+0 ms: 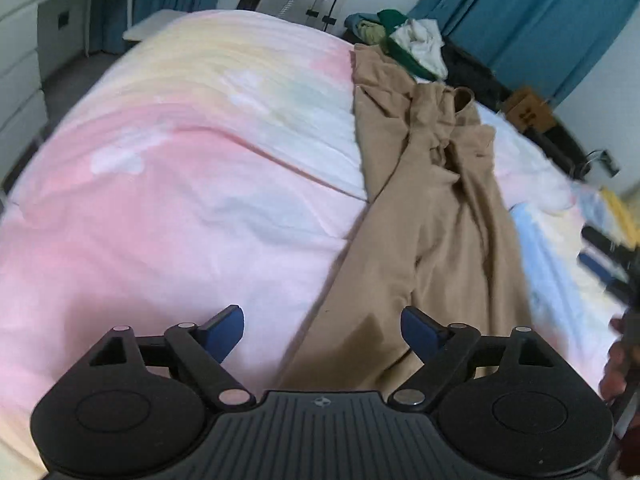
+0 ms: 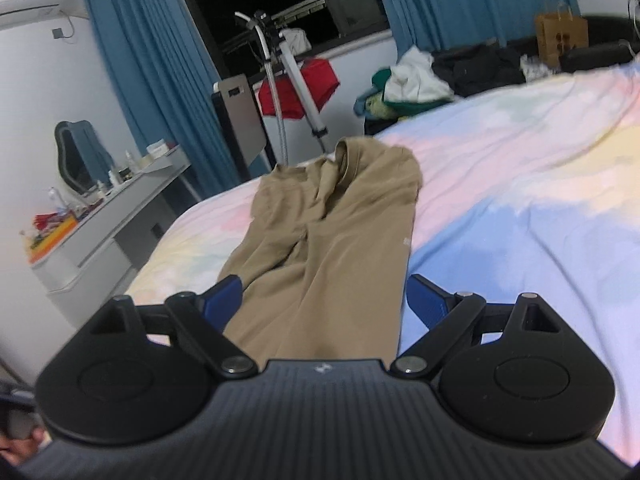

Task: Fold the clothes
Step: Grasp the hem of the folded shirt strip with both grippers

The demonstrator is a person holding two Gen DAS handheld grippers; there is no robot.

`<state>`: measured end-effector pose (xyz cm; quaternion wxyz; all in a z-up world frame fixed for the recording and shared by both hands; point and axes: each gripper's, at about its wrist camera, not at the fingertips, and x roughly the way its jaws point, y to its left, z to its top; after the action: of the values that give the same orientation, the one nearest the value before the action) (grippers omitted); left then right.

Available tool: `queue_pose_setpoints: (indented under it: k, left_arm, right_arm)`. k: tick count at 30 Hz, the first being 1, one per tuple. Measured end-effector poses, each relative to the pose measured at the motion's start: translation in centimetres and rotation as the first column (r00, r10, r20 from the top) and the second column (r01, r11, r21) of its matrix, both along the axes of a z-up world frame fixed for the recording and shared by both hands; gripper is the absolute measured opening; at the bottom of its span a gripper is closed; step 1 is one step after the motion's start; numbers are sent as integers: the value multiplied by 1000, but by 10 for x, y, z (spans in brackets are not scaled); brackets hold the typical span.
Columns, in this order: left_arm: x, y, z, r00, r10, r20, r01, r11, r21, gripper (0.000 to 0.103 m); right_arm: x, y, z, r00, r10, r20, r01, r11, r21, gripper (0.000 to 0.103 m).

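Observation:
A tan garment (image 1: 436, 216) lies stretched lengthwise on the pastel bed cover (image 1: 180, 184), rumpled at its far end. My left gripper (image 1: 322, 322) hovers over its near end and is open; the blue pads stand wide apart and press on nothing. The right wrist view shows the same garment (image 2: 332, 232) running away from my right gripper (image 2: 324, 294). That gripper is also open, with the cloth lying between and under its spread fingers. The right gripper shows as a blurred dark shape (image 1: 608, 268) at the right edge of the left wrist view.
A pile of mixed clothes (image 2: 412, 84) sits past the bed's far end beside a brown paper bag (image 2: 560, 38). A stand with a red garment (image 2: 298, 88) is by the window. A white desk (image 2: 104, 216) with small items runs along the bed's left side.

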<state>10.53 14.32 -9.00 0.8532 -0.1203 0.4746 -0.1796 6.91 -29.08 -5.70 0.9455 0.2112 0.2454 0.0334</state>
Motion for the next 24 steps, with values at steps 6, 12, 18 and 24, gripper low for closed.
queue_pose_setpoints:
  k: [6,12,18,24]
  left_arm:
    - [-3,-5,-13,998,-41,-42,44,996,72,81]
    - [-14,-15,-16,991,-115,-64,122,983,136,75]
    - [-30,-25,-5,982,-183,-54,190,964,188,43]
    - [-54,-45,19,974,-227,-10,223,943,245,4]
  right_arm:
    - [-45,11,-4,996,9,-87,-15,997,-75,91]
    - [-54,15,-17,991,-29,-134,15,995,-99,90]
    - [-39,7,-32,982,-47,-183,42,999,-33,90]
    - [-40,1,-34,983,-44,-180,46,999,7,90]
